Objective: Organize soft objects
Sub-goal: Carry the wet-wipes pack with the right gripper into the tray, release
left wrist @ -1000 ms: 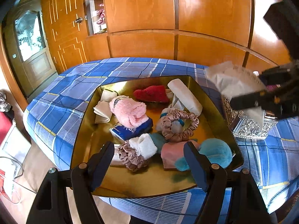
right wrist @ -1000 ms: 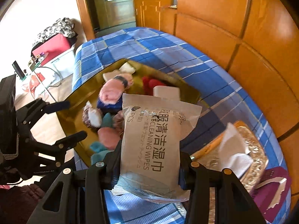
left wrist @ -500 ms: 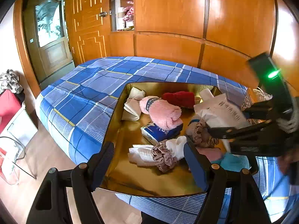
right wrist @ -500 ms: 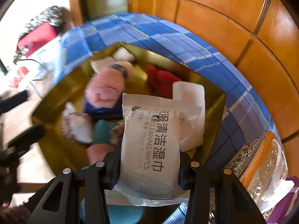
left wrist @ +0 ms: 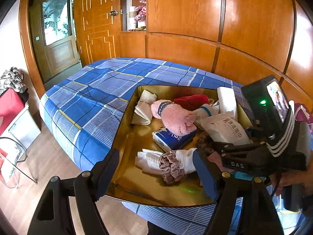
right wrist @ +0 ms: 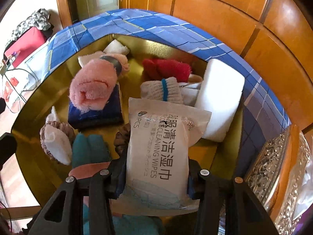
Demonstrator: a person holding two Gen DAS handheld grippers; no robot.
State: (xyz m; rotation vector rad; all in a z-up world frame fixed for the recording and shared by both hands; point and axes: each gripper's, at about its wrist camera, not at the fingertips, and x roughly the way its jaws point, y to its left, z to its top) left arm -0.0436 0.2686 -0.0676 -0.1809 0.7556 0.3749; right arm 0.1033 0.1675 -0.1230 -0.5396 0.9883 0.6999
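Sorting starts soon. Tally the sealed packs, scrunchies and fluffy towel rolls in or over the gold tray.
Sealed packs: 2, the wipes pack and the blue tissue pack
Scrunchies: 2, the near scrunchie and the half-hidden scrunchie
Fluffy towel rolls: 2, the pink roll and the red roll
Total: 6

Room: glossy orange-brown wood-panelled wall [left wrist: 195,19] with thin dark seams, bright window glare on its right side, and an open niche [left wrist: 135,17] holding small boxes and a pink plush item. Panelled door with a round knob [left wrist: 113,12] beside a second door with frosted patterned glass [left wrist: 55,19]. Bed in blue plaid cover [left wrist: 93,101]; light wood plank floor [left wrist: 47,156]; red case [left wrist: 9,105] under crumpled cloth at left.
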